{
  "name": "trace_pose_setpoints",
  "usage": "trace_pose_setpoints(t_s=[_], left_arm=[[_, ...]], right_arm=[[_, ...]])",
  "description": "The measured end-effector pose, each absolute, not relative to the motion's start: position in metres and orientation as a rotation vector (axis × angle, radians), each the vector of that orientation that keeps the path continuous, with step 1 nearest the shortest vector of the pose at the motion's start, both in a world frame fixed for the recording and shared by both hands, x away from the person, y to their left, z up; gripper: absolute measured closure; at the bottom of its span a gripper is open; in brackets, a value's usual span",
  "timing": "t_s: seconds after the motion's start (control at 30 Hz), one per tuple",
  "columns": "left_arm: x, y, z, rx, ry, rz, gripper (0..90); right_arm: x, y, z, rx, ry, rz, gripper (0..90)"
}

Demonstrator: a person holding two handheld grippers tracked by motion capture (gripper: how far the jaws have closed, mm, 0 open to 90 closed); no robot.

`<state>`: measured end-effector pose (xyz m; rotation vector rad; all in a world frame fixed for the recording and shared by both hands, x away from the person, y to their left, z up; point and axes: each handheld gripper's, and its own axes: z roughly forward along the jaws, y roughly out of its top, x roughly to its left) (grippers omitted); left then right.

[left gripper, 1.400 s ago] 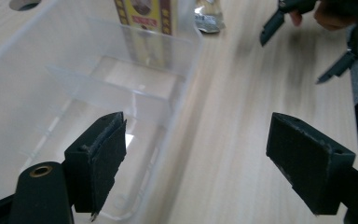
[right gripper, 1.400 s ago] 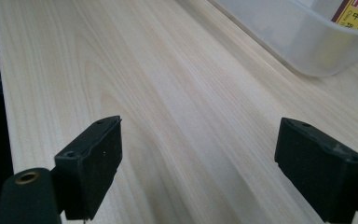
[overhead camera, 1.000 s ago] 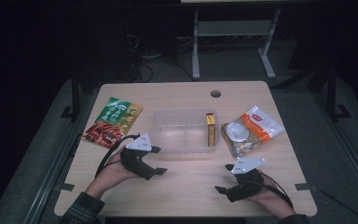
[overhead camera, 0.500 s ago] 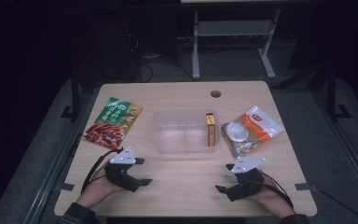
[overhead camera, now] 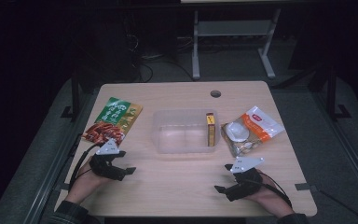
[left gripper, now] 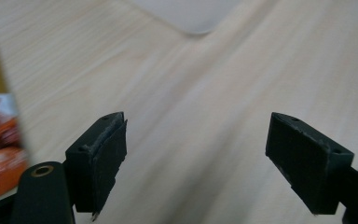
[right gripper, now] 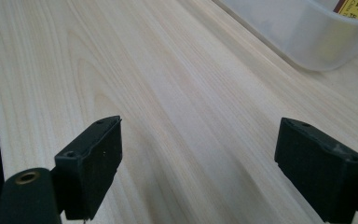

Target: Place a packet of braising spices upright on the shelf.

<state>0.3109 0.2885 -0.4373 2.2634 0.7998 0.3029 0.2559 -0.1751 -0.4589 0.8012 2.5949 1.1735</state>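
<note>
On the table's near edge both grippers, left [overhead camera: 129,171] and right [overhead camera: 219,189], rest with jaws apart, empty. Nearest, the pouch [overhead camera: 112,122] lies just beyond the left; reaching it looks next.

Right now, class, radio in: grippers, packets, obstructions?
Left gripper open, empty, beside the green-and-red packet. Right gripper open over bare table. Clear tub between packets; nothing blocking.

Tub [overhead camera: 186,133] mid-table [overhead camera: 177,196] w/ 1 box [overhead camera: 210,129] in its right end; sauce pouch [overhead camera: 112,122] left of it, snack bag [overhead camera: 251,131] right; 2 grippers nearer front edge.
</note>
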Motion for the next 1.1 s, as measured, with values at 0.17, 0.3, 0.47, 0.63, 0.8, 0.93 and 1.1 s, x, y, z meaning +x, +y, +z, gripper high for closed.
trace_pose_setpoints(t_s=[0.17, 0.3, 0.47, 0.63, 0.8, 0.93, 1.1], left_arm=[[0.326, 0.304, -0.437, 2.233, 0.910, 0.375, 19.9], [0.343, 0.313, -0.438, 2.199, 0.981, 0.423, 19.6], [0.365, 0.326, -0.437, 2.169, 1.059, 0.471, 17.6], [0.387, 0.337, -0.437, 2.156, 1.094, 0.506, 16.0], [0.403, 0.346, -0.439, 2.124, 1.134, 0.510, 14.4], [0.423, 0.353, -0.442, 2.169, 1.150, 0.510, 13.7], [0.441, 0.358, -0.441, 2.169, 1.173, 0.549, 13.0]], right_arm=[[0.257, -0.176, -0.459, 0.814, 2.591, 1.170, 14.4], [0.258, -0.176, -0.460, 0.822, 2.591, 1.172, 14.4], [0.259, -0.175, -0.461, 0.825, 2.596, 1.164, 14.4], [0.259, -0.175, -0.461, 0.834, 2.594, 1.166, 14.6], [0.259, -0.175, -0.461, 0.835, 2.597, 1.164, 14.7], [0.260, -0.176, -0.462, 0.842, 2.596, 1.163, 14.7], [0.260, -0.176, -0.462, 0.860, 2.588, 1.165, 14.7]])
